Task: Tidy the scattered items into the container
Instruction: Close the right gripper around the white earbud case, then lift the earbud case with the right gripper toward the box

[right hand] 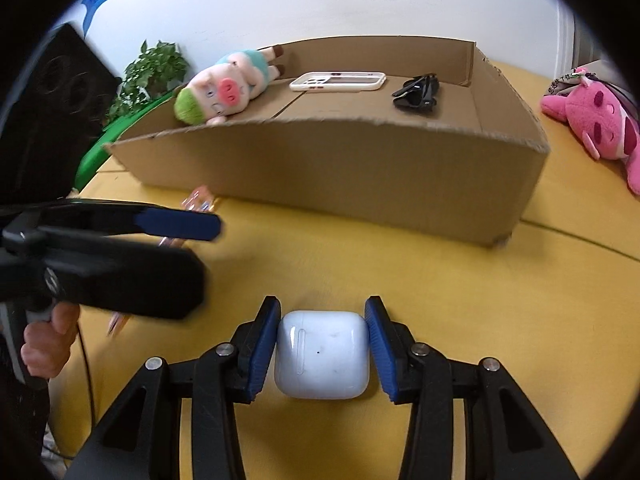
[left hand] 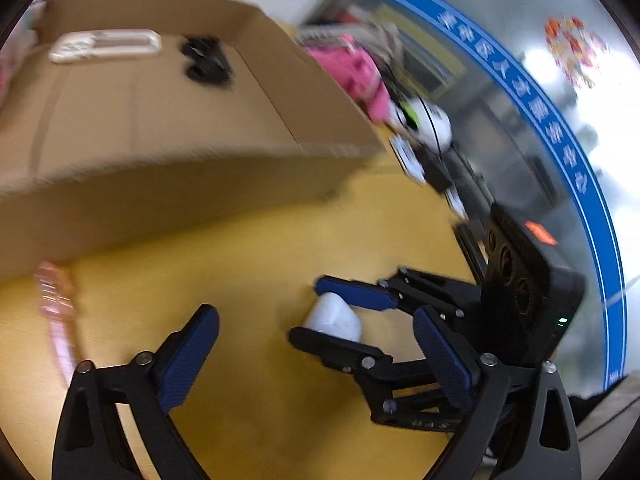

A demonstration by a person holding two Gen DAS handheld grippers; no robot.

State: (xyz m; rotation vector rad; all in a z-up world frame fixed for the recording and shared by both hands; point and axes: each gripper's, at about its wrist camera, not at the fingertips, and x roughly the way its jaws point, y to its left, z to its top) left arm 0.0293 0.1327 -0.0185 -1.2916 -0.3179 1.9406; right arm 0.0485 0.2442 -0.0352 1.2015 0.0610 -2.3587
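Cardboard, plain brown and open at the top: that is the box (right hand: 360, 168) sitting on the yellow table (right hand: 440, 300), and it already has three things in it. A plush pig (right hand: 224, 88) with green hair and a teal shirt lies on its side against the left end. A white phone case (right hand: 338, 81) lies flat near the back wall, and a pair of black sunglasses (right hand: 418, 94) rests folded to the right of it, towards the far corner.

Outside the box, in front of its near wall, a white earbud case (right hand: 322, 354) sits on the table between the blue pads of the right gripper (right hand: 322, 344). The pads bracket it on both sides, and whether they press on it I cannot tell.

The left gripper (left hand: 316, 352) hangs spread wide with nothing between its fingers. Below it lie some pink pens (left hand: 56, 312), blurred, close to the box's front wall. A pink plush toy (right hand: 600, 124) lies on the table beyond the right end of the box, apart from it. A leafy green plant (right hand: 154, 70) stands behind the left end.
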